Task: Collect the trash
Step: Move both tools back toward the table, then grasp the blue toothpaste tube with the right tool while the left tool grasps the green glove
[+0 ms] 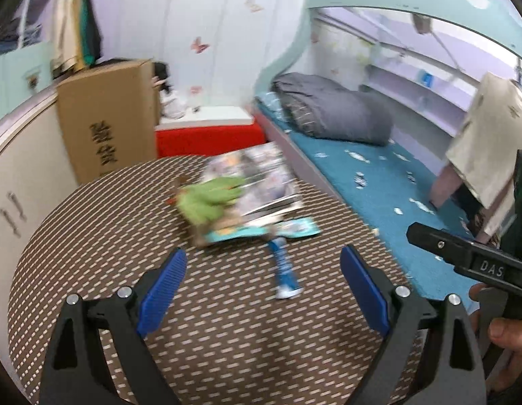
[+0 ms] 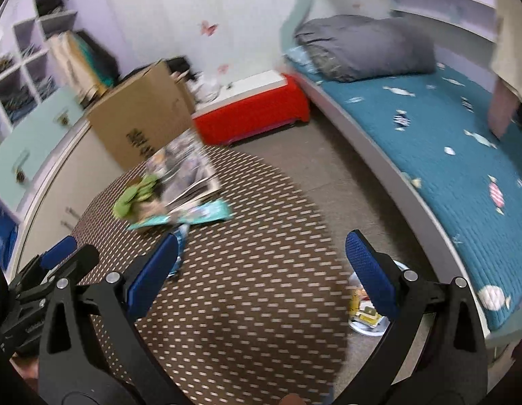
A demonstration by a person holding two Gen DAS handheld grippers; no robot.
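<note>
Approach step. Left gripper (image 1: pixel 264 290) spread wide, empty, above round brown dashed mat (image 1: pixel 92 236). Blue-white crumpled wrapper (image 1: pixel 283 271) at 12 o'clock, near. Right gripper (image 2: pixel 261 273) also apart, empty. Next, probably: lower, straddle wrapper, close.

One magazine (image 1: pixel 257 182), one green wrapper (image 1: pixel 207 200), one blue tube (image 1: pixel 283 270), one cardboard box (image 1: pixel 107 114).

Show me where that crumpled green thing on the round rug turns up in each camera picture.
Left wrist view: the crumpled green thing lies just above the centre, on the magazines.
Right wrist view: the crumpled green thing sits left of centre, again on the magazines.
Shared landmark: the cardboard box behind the rug.
</note>
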